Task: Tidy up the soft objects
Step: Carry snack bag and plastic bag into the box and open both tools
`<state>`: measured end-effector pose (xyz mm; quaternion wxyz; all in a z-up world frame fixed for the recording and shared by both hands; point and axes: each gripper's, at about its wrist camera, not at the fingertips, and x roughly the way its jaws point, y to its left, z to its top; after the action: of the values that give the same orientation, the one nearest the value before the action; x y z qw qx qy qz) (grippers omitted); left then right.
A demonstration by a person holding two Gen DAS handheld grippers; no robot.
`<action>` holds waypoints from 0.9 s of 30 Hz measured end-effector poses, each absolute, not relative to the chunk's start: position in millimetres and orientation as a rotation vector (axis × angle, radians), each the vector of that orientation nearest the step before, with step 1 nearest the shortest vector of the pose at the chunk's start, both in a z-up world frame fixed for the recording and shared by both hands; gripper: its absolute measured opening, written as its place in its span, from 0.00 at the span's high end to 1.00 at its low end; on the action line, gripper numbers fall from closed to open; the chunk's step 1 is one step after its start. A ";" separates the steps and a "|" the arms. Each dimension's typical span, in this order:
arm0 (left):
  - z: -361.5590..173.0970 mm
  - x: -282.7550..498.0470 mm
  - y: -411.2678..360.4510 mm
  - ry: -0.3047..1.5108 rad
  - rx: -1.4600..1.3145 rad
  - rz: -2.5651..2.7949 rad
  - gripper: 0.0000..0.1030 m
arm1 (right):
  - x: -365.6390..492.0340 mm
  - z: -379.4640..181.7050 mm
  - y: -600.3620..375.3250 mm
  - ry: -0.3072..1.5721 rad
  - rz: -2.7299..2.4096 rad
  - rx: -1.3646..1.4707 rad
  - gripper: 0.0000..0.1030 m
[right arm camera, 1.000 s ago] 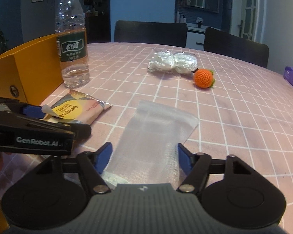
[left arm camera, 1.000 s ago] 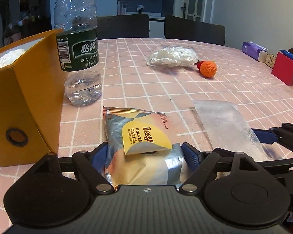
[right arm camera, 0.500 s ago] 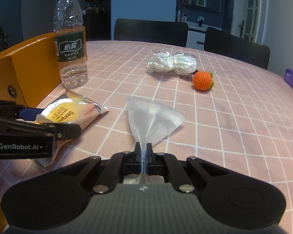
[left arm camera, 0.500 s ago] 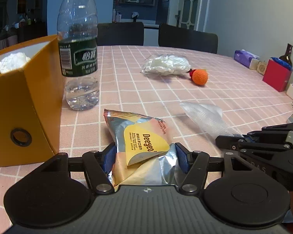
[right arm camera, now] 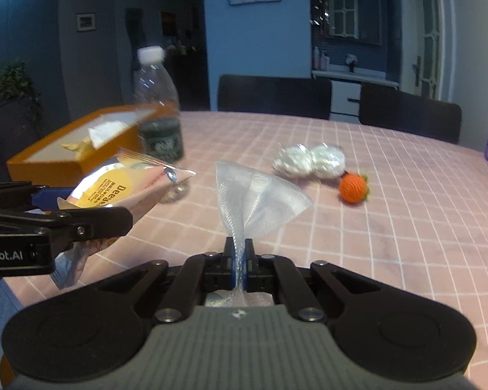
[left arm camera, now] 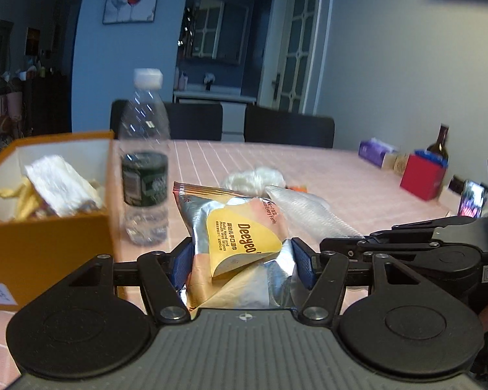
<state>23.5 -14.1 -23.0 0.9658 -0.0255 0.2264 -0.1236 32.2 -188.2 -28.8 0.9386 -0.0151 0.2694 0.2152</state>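
My left gripper (left arm camera: 242,256) is shut on a silver and yellow wet-wipes pack (left arm camera: 237,237) and holds it above the table; the pack also shows in the right wrist view (right arm camera: 114,188). My right gripper (right arm camera: 239,253) is shut on a clear bubble-wrap bag (right arm camera: 257,201), lifted off the table, also visible in the left wrist view (left arm camera: 305,208). An orange box (left arm camera: 45,240) with soft white and yellow items inside stands at the left. A white plastic bundle (right arm camera: 309,161) and an orange crochet ball (right arm camera: 352,187) lie further back.
A water bottle (left arm camera: 144,165) stands beside the box. A pink checked tablecloth (right arm camera: 390,227) covers the table. A red box (left arm camera: 423,175), a purple tissue pack (left arm camera: 374,151) and a dark bottle (left arm camera: 439,139) are at the far right. Two dark chairs stand behind.
Both grippers have risen with their loads: the wipes pack and the bubble-wrap bag are now off the table. A second ago the right gripper was open around the bag; it then shut.
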 end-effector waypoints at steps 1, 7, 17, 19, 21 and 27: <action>-17.3 19.9 -8.9 0.446 -0.049 -0.243 0.30 | 31.2 -22.4 -184.9 0.537 0.458 -0.032 1.00; 16.0 5.5 30.2 0.391 -0.006 -0.173 0.30 | 33.7 16.6 -152.8 0.461 0.593 -0.073 1.00; 58.4 22.8 96.8 0.446 0.038 -0.056 0.30 | 64.0 53.5 -55.5 0.421 0.795 -0.174 1.00; 61.7 37.9 111.5 0.486 0.036 -0.044 0.30 | 77.7 53.5 -33.3 0.456 0.816 -0.203 1.00; 61.2 52.8 124.3 0.526 0.043 -0.025 0.30 | 92.8 53.3 -13.8 0.490 0.839 -0.229 1.00; 44.1 102.0 147.0 0.704 0.069 -0.063 0.30 | 132.0 49.6 40.4 0.597 0.875 -0.350 0.99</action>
<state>102.0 147.0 44.1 0.9376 0.0335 0.3447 -0.0309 132.0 40.4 49.6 0.8484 -0.1663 0.2830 0.4153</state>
